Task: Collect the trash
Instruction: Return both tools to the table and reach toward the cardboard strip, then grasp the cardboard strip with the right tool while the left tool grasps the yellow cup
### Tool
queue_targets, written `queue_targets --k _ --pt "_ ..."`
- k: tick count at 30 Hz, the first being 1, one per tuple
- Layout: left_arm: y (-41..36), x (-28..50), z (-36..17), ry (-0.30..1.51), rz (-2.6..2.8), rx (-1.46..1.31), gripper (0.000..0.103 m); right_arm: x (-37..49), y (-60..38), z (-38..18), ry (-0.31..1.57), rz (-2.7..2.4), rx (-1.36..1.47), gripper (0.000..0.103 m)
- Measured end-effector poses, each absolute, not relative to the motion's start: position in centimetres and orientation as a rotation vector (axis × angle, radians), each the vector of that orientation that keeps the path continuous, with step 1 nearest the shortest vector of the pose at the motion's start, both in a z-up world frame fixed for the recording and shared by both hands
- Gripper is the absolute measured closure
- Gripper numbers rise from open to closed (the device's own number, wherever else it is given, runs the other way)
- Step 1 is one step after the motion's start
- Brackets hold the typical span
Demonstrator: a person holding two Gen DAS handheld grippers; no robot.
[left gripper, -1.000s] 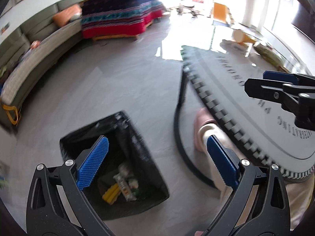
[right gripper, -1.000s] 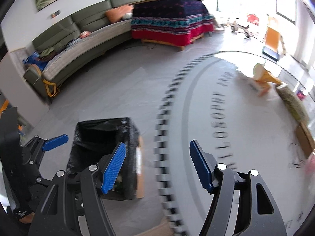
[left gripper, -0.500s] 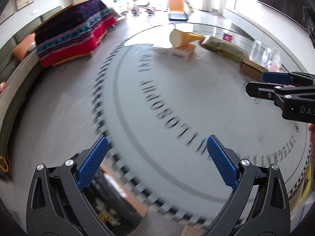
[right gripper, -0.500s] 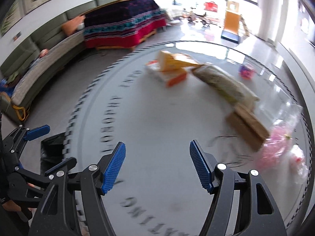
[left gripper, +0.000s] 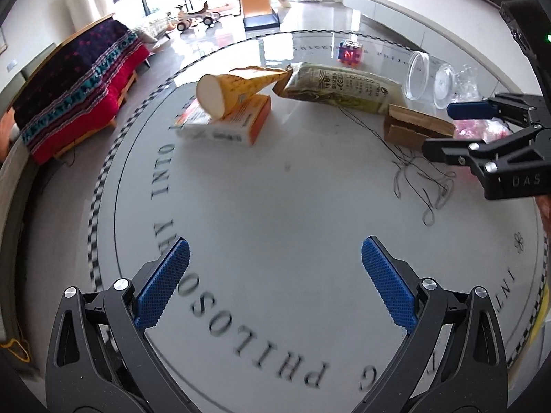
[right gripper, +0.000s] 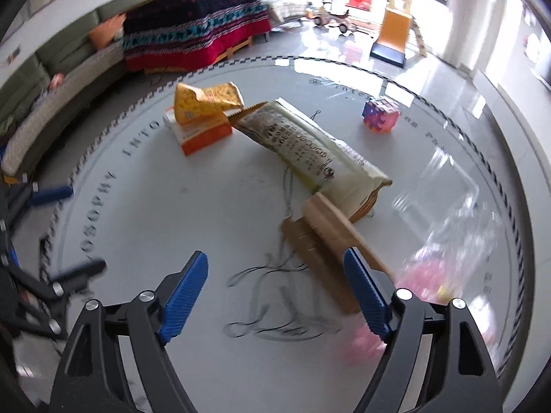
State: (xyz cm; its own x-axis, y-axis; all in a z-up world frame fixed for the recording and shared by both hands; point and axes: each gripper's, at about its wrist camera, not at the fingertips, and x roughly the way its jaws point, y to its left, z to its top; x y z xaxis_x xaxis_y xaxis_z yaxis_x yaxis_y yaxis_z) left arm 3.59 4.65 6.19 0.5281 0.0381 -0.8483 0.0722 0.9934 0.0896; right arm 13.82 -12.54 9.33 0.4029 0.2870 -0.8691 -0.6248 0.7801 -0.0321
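Both grippers hang over the round grey desk (left gripper: 275,206), tilted down at it, and neither carries anything. The left gripper (left gripper: 275,282) has its jaws spread wide over a bare stretch of lettering near the front edge, nothing between them. The right gripper (right gripper: 275,292) is released too; its jaws have just been opening wider, and between them lies only a tangle of dark thread (right gripper: 272,296), which the pads do not touch. My guess is that it is spreading to take something bulkier than the thread.

The trash sits towards the far half of the desk. A yellow cone-shaped wrapper (left gripper: 237,89) leans on top of an orange and white box (left gripper: 224,122) at the far left. A long greenish snack packet (right gripper: 310,148) runs from there towards the right, its near end resting on a flat piece of brown cardboard (right gripper: 327,241). That cardboard lies just beyond the right gripper's right-hand pad, so it looks like the likeliest next pick. Further right are a clear plastic jar (left gripper: 430,79) on its side and a crinkly clear bag with pink bits (right gripper: 444,261), blurred. A small colourful cube (right gripper: 380,115) stands alone at the far side; it may be a toy rather than rubbish
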Motion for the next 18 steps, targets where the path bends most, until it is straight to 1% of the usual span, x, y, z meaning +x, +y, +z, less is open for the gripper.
queue_targets --k 3,9,11,13,14,15,16,18 --pt "5.0 5.4 5.8 1.025 -0.030 0.108 0.006 15.6 -12.7 8.2 1.015 0.586 -0.451 0.019" --pt "6.3 7.7 5.8 1.034 -0.046 0.090 0.006 17.9 -12.9 5.2 1.108 0.581 -0.538 0.019" --pt "7.0 8.8 6.1 1.031 -0.048 0.078 0.006 18.0 -12.8 4.9 1.102 0.571 -0.554 0.020" --pt "7.4 9.9 6.4 1.025 -0.043 0.078 0.006 18.1 -12.6 4.8 1.108 0.567 -0.554 0.035" --pt "7.6 10.5 6.5 1.020 -0.041 0.080 0.006 18.3 -12.5 4.9 1.118 0.570 -0.541 0.040" --pt "7.6 10.9 6.6 1.018 -0.040 0.082 0.006 18.5 -12.3 5.0 1.141 0.593 -0.511 0.053" --pt "7.8 11.5 6.7 1.015 -0.040 0.084 0.006 18.5 -12.0 5.0 1.158 0.596 -0.498 0.063" --pt "7.9 12.3 6.8 1.007 -0.039 0.082 0.006 18.8 -11.5 5.2 1.187 0.605 -0.453 0.067"
